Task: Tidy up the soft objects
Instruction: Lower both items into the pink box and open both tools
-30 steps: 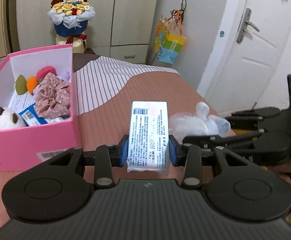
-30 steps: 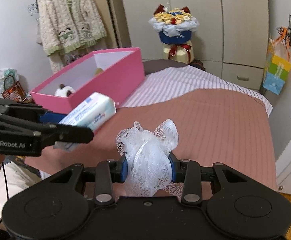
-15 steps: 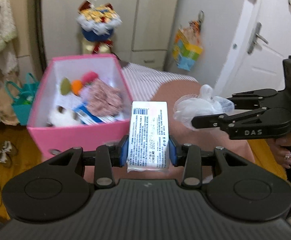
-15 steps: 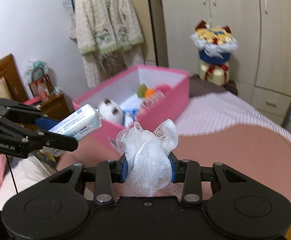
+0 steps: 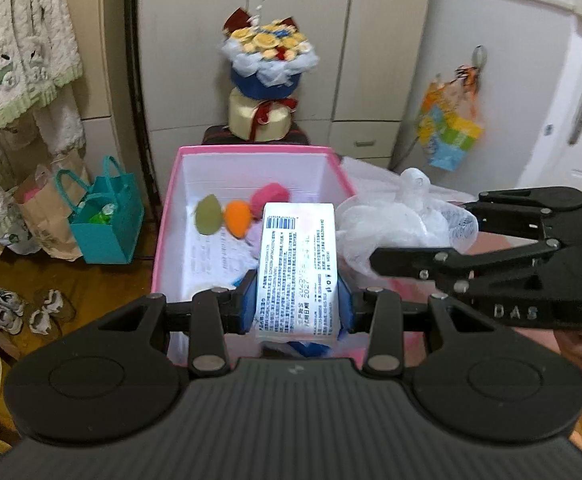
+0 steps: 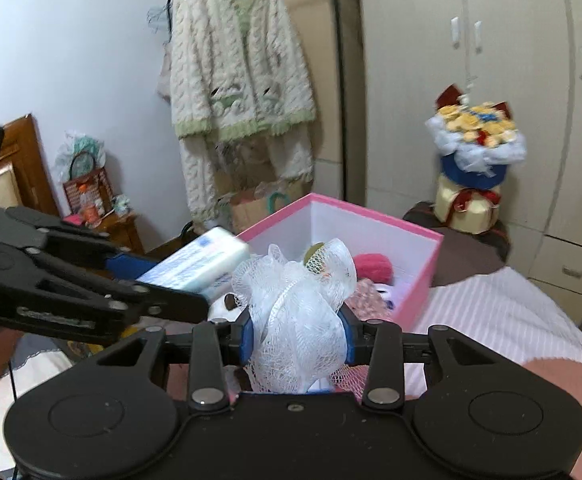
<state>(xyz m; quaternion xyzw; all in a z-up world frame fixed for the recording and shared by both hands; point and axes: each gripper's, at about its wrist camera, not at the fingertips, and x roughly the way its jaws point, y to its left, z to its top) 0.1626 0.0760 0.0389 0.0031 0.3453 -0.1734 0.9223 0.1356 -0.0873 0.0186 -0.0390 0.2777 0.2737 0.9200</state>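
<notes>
Left wrist: pink box (image 5: 163,236) holds soft balls (image 5: 237,218); left hand-held gripper (image 5: 297,304) clamps tissue pack (image 5: 297,268).

A home bedroom: wardrobe (image 5: 291,40), hanging cardigan (image 6: 239,64), striped bed cover (image 6: 503,320) and shoes (image 5: 7,314) on the floor.

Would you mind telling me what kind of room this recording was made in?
Most likely a bedroom at home. A knitted cardigan hangs beside a tall built-in wardrobe, and the pink box sits at the edge of what looks like a bed with a striped cover.
</notes>
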